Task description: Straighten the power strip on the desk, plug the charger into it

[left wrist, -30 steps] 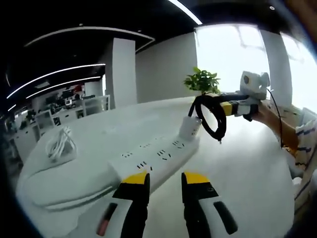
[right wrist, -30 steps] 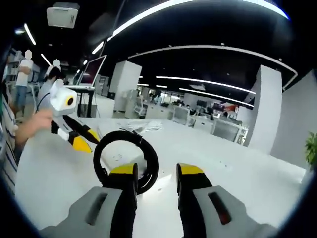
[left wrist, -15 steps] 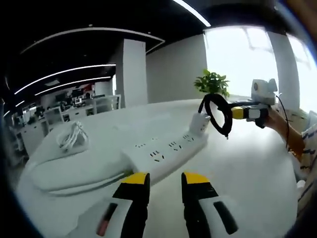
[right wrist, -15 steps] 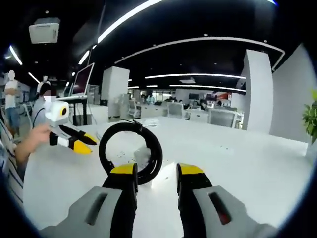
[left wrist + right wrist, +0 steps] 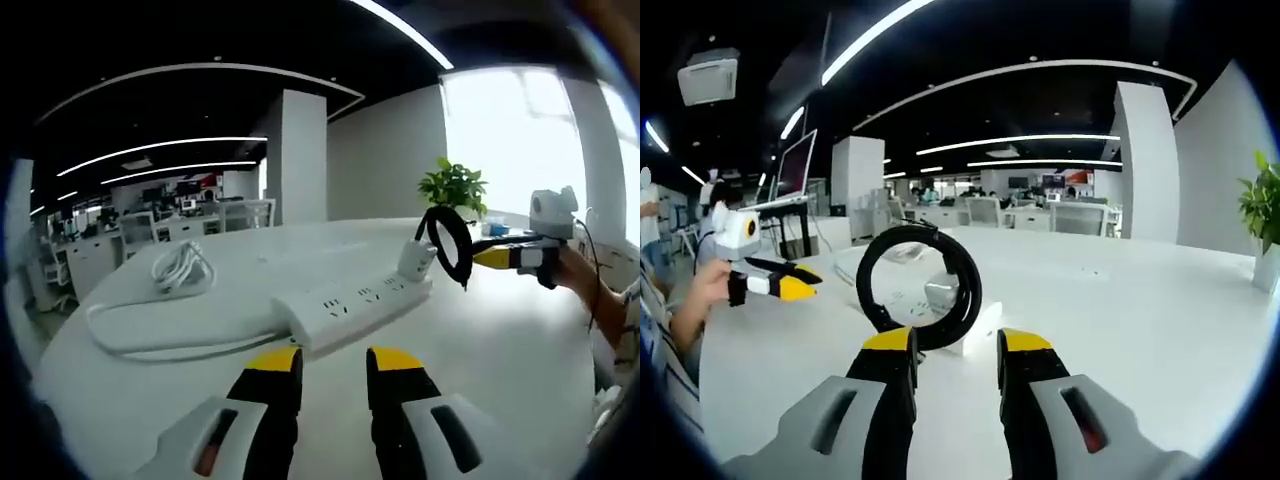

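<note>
Already the power strip [image 5: 352,303] lay on the white tabletop [image 5: 500,350], running diagonally away from my left hand-held gripper [image 5: 334,366], with the white charger [image 5: 416,261] at its far end; I could not tell whether the charger was plugged in or only standing against it. The strip's own white cord [image 5: 150,335] looped off to the left toward a bundled white cable [image 5: 180,266]. My left hand-held gripper hovered just short of the strip, its jaws a narrow gap apart and holding nothing. My right hand-held gripper [image 5: 950,345] carried the coiled black cable [image 5: 920,288], the coil standing up from its left jaw. Across the tabletop, a potted plant [image 5: 455,188] stood behind the charger, against the bright window.
</note>
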A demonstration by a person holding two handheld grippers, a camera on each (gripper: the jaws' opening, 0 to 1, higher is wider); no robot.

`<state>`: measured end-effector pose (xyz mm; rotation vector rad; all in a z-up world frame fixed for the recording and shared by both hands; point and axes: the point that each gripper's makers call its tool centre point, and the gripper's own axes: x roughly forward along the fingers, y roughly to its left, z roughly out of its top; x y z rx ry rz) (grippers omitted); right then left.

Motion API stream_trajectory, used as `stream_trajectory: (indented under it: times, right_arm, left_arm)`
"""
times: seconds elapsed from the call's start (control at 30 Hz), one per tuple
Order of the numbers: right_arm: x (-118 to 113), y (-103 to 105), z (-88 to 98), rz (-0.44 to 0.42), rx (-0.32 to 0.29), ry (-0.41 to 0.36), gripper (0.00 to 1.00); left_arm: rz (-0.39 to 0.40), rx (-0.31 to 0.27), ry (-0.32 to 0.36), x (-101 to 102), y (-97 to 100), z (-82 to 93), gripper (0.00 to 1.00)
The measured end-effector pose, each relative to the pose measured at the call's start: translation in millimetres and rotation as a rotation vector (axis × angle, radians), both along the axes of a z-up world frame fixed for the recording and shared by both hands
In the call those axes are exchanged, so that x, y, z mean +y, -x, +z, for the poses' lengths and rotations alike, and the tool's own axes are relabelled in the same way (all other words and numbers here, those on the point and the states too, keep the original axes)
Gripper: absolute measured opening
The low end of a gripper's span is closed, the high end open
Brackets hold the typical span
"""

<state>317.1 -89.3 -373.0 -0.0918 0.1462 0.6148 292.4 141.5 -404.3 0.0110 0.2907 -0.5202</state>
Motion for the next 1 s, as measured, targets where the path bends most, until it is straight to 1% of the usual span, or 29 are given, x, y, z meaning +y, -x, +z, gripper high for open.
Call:
stream_trajectory:
  times: [0.1, 0.17, 0.2, 0.3, 0.43, 0.67, 0.83, 1.0]
  right_arm:
    - [-1.0, 4.1, -2.1, -0.024, 0.012, -0.004, 0.30]
    - [-1.7, 8.6, -7.8, -0.031, 0.049, -0.002, 0.30]
    - [-1.0, 10.5, -8.2, -0.035, 0.057, -0.013, 0.30]
    - [0.7, 17.9, -6.8, -0.034, 0.050, -0.031, 0.30]
    - [1.7, 25.0, -6.9, -0.047, 0.043, -0.035, 0.30]
    - [-5.8, 32.3, -8.4, -0.089, 0.035, -0.032, 0.30]
    - [-11.3, 39.8, -10.2, -0.120, 0.029, -0.036, 0.30]
    - [-15.7, 46.1, -12.3, -0.145, 0.024, -0.020, 0.30]
  left_arm:
    - [0.014, -0.013, 0.010, -0.5, 5.7, 4.4, 0.26]
    - [0.030, -0.026, -0.004, 0.4, 9.2, 5.7, 0.26]
    - [0.038, -0.029, -0.013, 1.1, 10.9, 5.5, 0.26]
    - [0.055, -0.030, -0.014, 3.2, 16.7, 5.5, 0.26]
    - [0.072, -0.034, -0.026, 4.6, 22.8, 5.2, 0.26]
    - [0.099, -0.050, -0.041, 5.9, 33.5, 8.0, 0.26]
    - [0.103, -0.054, -0.038, 4.5, 39.9, 8.9, 0.26]
    - [0.113, -0.054, -0.041, 4.1, 44.0, 8.8, 0.27]
